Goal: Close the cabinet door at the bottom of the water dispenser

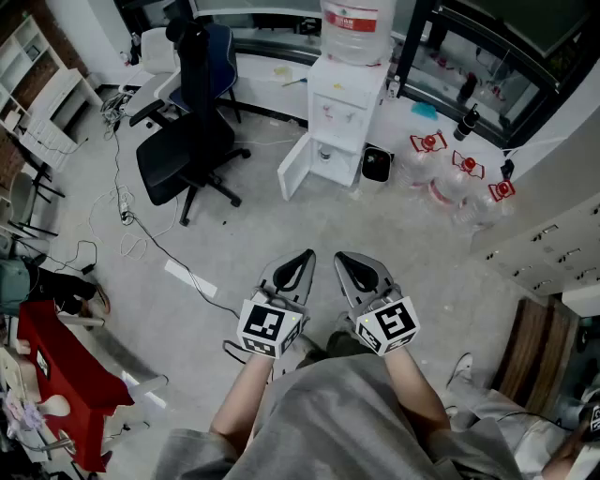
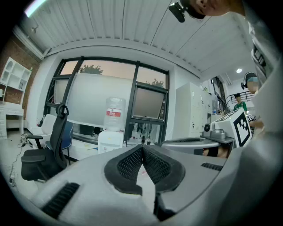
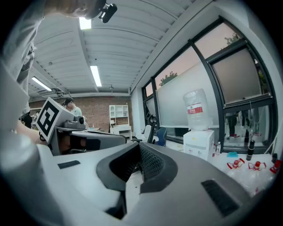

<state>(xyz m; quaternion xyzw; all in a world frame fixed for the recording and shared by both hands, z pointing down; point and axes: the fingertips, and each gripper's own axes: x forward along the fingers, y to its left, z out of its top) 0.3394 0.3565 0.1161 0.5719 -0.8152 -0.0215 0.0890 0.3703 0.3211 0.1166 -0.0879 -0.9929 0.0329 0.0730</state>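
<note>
Straight ahead across floor: water dispenser (image 1: pixel 345 103), well apart from both tools. Bottom cabinet door (image 1: pixel 295 167) stands open, swung out to dispenser's left. Left gripper (image 1: pixel 306 255) and right gripper (image 1: pixel 341 256): jaws pressed together, empty. Left gripper likely nearer door.

water bottle (image 1: pixel 357 28): top cut off by frame edge | cabinet interior (image 1: pixel 330 157): probably too small to tell

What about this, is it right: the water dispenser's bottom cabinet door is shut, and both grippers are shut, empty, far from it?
No: the head view shows the cabinet door open, swung out from the water dispenser. The left gripper and right gripper are shut, empty, far from it.
</note>
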